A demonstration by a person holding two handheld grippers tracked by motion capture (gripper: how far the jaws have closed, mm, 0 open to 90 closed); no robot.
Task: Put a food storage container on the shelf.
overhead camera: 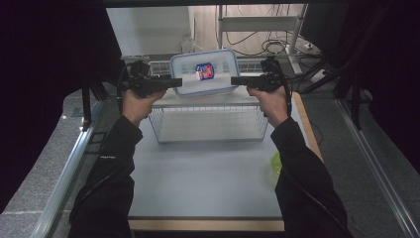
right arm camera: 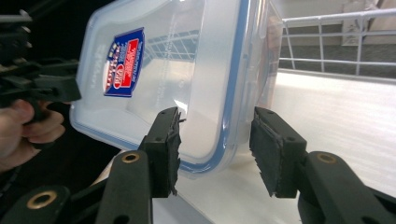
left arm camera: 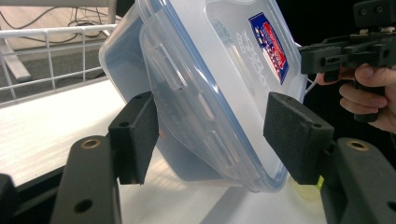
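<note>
Two grippers flanking a lidded box (overhead camera: pixel 204 72) tilting on a wire rack (overhead camera: pixel 210 119), left gripper (left arm camera: pixel 212 140) standing open, pads clear of the box's edge, right gripper (right arm camera: pixel 215 147) straddling the rim, grip unclear.

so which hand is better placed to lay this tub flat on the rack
Right, probably. The right gripper has the tilted tub by its rim, pads seemingly pressing both sides. The left gripper straddles the other end with one pad clearly off it, so it can't steer the tub onto the rack.
</note>
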